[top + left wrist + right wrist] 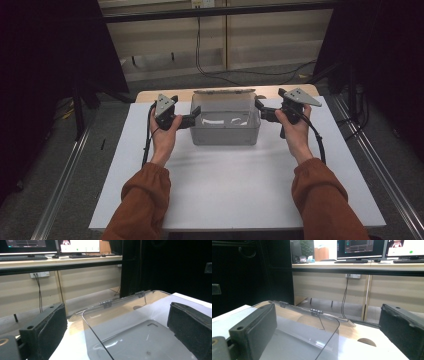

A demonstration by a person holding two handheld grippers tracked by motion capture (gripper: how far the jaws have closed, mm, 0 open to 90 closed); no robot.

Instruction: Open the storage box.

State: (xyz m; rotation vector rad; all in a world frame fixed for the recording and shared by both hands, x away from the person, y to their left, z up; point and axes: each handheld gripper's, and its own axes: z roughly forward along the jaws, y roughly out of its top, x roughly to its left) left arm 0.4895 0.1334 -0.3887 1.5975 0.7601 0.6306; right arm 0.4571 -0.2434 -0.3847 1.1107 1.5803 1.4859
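At the box (226, 131) ends, both tongs spread.

Both forearms extended fwd, left gripper (194, 116) & right gripper (258, 107) open (jaws facing inward)

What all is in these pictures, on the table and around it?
Clear plastic box with a grey base and hinged lid: one, see-through and grey, far middle of the table, between the two grippers.
White rectangular table top: one, white, under the box.
Pale wooden board: one, light brown, under the white top at its far edge.
Computer monitors: at least two, dark-framed, on a long desk at the back.
Black cables: several, hanging below that desk.
Left gripper: one, black with a grey plate, open, at the box's left side.
Right gripper: one, black with a grey plate, open, at the box's right side.
Hands: two, in rust-orange sleeves.
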